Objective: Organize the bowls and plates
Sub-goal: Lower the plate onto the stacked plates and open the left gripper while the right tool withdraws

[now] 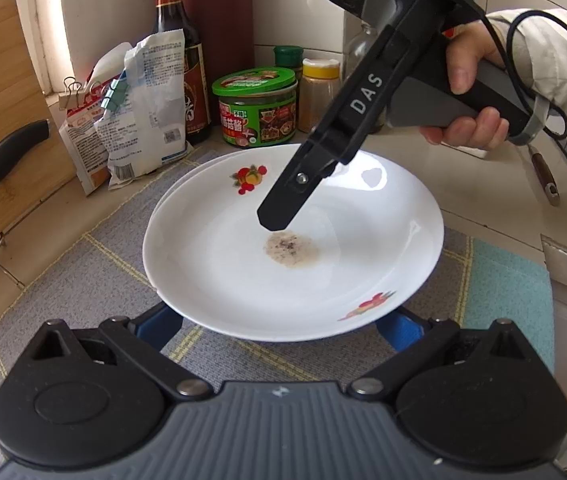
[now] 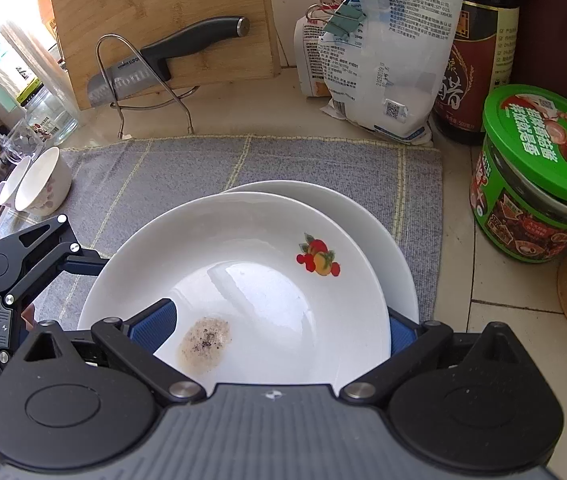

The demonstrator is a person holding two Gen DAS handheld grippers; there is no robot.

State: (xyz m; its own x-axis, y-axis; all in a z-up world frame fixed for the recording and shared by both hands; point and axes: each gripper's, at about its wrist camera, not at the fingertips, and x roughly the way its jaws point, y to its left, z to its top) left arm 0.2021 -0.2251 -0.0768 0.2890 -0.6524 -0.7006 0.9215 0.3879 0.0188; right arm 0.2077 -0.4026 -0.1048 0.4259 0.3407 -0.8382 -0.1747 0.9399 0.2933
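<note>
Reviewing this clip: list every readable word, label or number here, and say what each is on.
"DAS": black arm of the right gripper.
"SUP", cut off by the wire stand: steel knife blade.
"500": dark brown sauce bottle.
Green-lidded jar and white paper bags: Chinese print, too small to read.

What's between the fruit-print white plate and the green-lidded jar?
Right wrist view: the lower plain white plate's rim, a strip of grey woven mat, then bare beige counter.

A home kitchen: sauce bottle (image 1: pixel 181 52), knife (image 2: pixel 155 64), cutting board (image 2: pixel 163 12) on tiled counter (image 2: pixel 503 280)
</note>
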